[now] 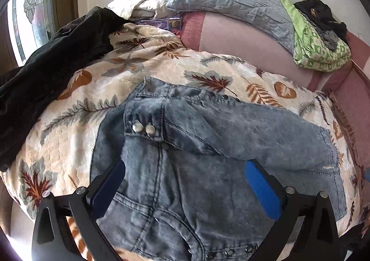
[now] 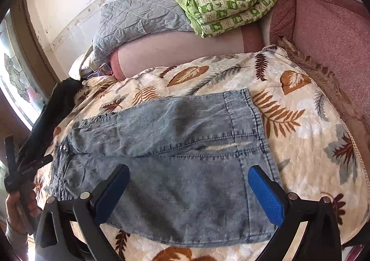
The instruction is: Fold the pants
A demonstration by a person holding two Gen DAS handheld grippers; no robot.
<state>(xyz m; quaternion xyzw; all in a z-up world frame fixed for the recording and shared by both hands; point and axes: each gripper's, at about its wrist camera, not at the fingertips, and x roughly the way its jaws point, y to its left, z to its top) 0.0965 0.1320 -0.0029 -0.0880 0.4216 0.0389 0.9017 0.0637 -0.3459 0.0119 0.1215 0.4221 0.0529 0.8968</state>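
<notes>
Both claws [image 1: 185, 182] [image 2: 188, 188] gape wide above jeans [image 2: 175, 168], gripping nothing

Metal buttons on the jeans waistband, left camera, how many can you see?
2. Both metal buttons sit side by side on the waistband tab of the jeans, above the open left gripper. Folded denim may hide others; small rivets near the pockets aren't counted.

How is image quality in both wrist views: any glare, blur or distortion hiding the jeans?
Left wrist view: strong fisheye bending, window blown out at left, glare at the lower left corner, jeans slightly soft yet readable. Right wrist view: same curvature, bright window at left, jeans evenly lit, with a dark patch on the upper leg.
</notes>
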